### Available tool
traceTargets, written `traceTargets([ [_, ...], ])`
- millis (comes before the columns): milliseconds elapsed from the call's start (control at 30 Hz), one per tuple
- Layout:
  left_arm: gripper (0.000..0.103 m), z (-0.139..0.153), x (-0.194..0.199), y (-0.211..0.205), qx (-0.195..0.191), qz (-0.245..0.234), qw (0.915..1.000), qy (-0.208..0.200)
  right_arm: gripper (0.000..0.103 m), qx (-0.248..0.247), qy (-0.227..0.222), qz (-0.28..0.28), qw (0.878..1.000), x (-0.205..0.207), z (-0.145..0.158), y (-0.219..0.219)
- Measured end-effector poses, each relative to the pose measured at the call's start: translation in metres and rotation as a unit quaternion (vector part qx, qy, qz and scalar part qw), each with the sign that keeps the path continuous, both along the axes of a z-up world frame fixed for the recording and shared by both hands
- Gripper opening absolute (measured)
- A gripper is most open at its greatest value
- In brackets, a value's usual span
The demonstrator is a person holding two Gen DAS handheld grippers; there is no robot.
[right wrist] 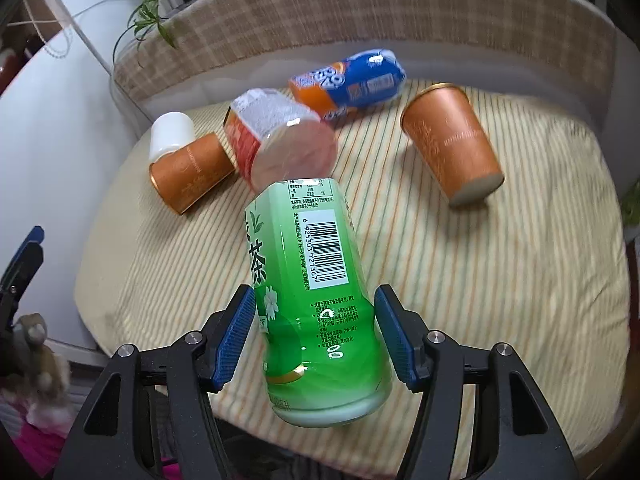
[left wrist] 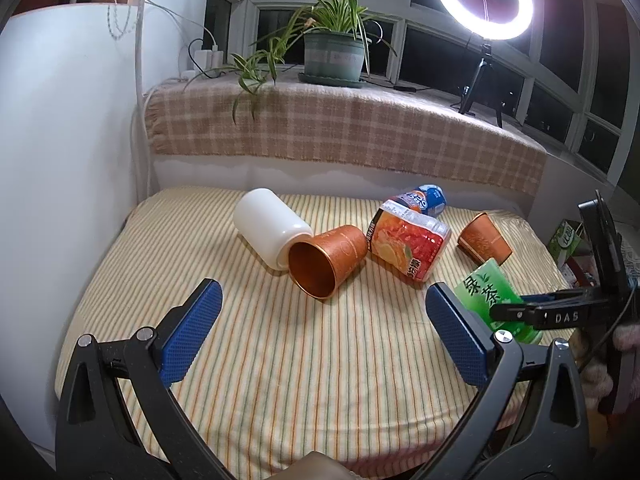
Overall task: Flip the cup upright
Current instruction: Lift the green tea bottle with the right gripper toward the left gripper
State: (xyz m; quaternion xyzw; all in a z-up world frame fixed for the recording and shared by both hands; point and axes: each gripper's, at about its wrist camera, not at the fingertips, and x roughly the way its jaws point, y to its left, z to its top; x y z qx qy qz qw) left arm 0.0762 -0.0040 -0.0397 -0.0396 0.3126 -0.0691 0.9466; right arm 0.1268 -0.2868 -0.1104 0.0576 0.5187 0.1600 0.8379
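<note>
Right gripper (right wrist: 316, 336) is clamping the green tea bottle (right wrist: 308, 280), blue pads pressing both sides of its lower body; the bottle is tilting away from me above the striped cushion (right wrist: 520, 280). I am reading the left gripper (left wrist: 320, 320) as spread wide and holding nothing, hovering over the near part of the cushion.

Largest first: the cushion is carrying everything. On it, the orange-labelled bottle (left wrist: 408, 240) is lying on its side mid-surface, and the blue-and-orange bottle (left wrist: 430, 199) is lying behind it near the plaid-covered ledge (left wrist: 340, 128).

I am seeing two orange cups. Near orange cup (left wrist: 326, 258) is lying on its side, mouth facing the left wrist camera, touching the white cup (left wrist: 268, 226), also tipped over. Far orange cup (right wrist: 452, 140) is sitting at the cushion's right, well apart from the others, tilted with its rim down.
</note>
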Motion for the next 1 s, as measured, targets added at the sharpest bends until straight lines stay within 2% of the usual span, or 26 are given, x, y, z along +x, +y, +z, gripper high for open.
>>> traceTargets([
  [333, 0.103, -0.005, 0.007, -0.008, -0.004, 0.002, 0.9999, 0.015, 0.061, 0.039, 0.017, -0.004, 0.999, -0.012, -0.004, 0.008],
  [567, 0.103, -0.007, 0.012, -0.015, -0.003, -0.002, 0.9998, 0.019, 0.061, 0.045, 0.019, -0.012, 0.999, -0.010, -0.009, 0.009],
  [700, 0.103, -0.008, 0.014, -0.020, -0.004, -0.006, 0.9997, 0.025, 0.063, 0.038, 0.002, 0.000, 0.999, -0.014, -0.006, 0.011],
  [833, 0.103, -0.008, 0.015, -0.025, -0.009, -0.010, 0.9995, 0.028, 0.072, 0.034, -0.021, 0.000, 0.999, -0.018, -0.001, 0.010],
  [1000, 0.103, -0.011, 0.023, -0.028, -0.041, -0.022, 0.9974, 0.055, 0.072, 0.028, -0.049, 0.002, 0.998, -0.030, 0.010, 0.005],
])
